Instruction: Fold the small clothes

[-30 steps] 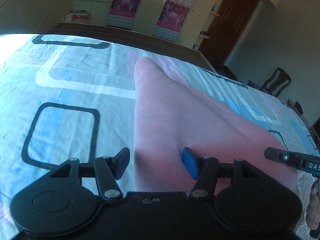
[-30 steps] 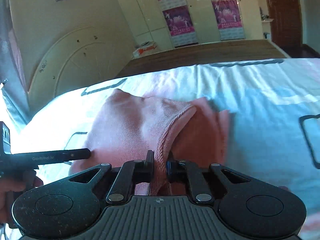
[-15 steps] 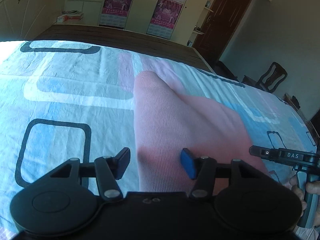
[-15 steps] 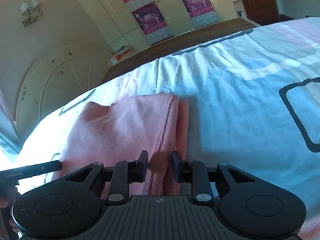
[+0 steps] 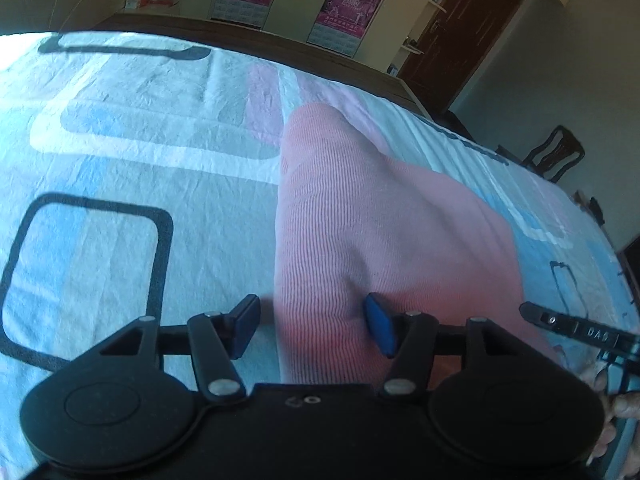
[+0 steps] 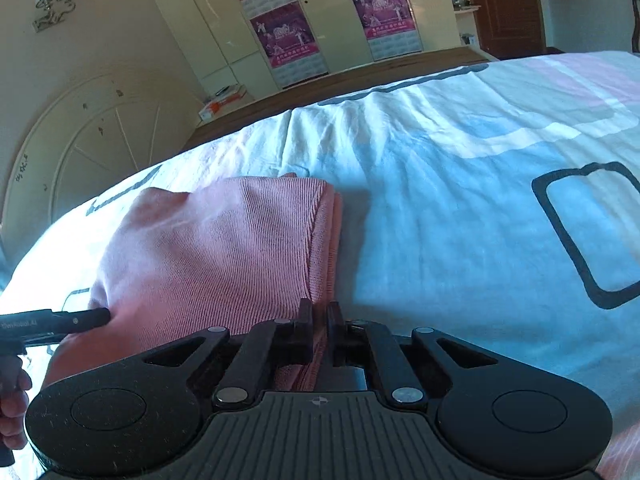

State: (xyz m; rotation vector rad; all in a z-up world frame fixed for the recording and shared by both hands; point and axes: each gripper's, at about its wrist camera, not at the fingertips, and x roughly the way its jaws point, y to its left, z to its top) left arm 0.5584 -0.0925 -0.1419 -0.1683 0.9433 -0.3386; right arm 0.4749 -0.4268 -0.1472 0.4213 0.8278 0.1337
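**Fold laid over, edge pinched**

At nine o'clock the left gripper stands wide astride the pink knit garment on the bedsheet. At three o'clock the right gripper, jaws just closing, pinches its layered edge. Next, likely release and smooth.

garment on bedsheet | wardrobe behind bed | chair perhaps beside bed

"DAS" in white on the right gripper's black bar, lower right of the pink garment. Wardrobe posters beyond it: "2010" partly legible. Left gripper's bar lettering too blurred to read.
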